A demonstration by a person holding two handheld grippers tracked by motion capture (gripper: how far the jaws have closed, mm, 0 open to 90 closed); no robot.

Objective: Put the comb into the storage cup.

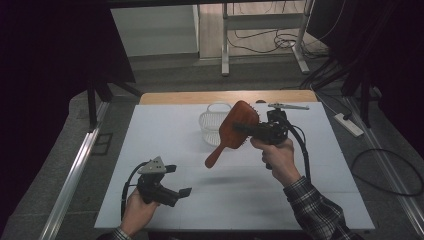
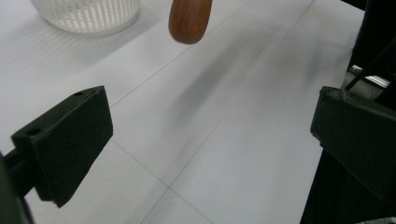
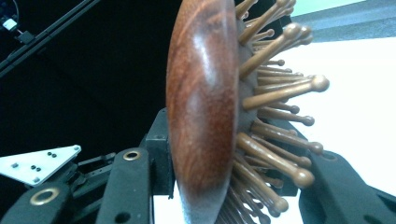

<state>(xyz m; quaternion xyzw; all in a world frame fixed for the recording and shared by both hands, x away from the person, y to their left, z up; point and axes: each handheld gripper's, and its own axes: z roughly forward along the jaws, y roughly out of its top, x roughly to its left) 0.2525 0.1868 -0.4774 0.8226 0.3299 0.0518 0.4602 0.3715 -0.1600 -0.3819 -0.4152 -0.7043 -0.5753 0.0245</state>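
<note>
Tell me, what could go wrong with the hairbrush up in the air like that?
The wooden hairbrush hangs above the table, pinched at its head by the right gripper. One finger presses on springy bristles, so it might twist or slip and fall. Its handle end swings close to the white basket and could bump it. The left gripper is open and low, not helping.
</note>
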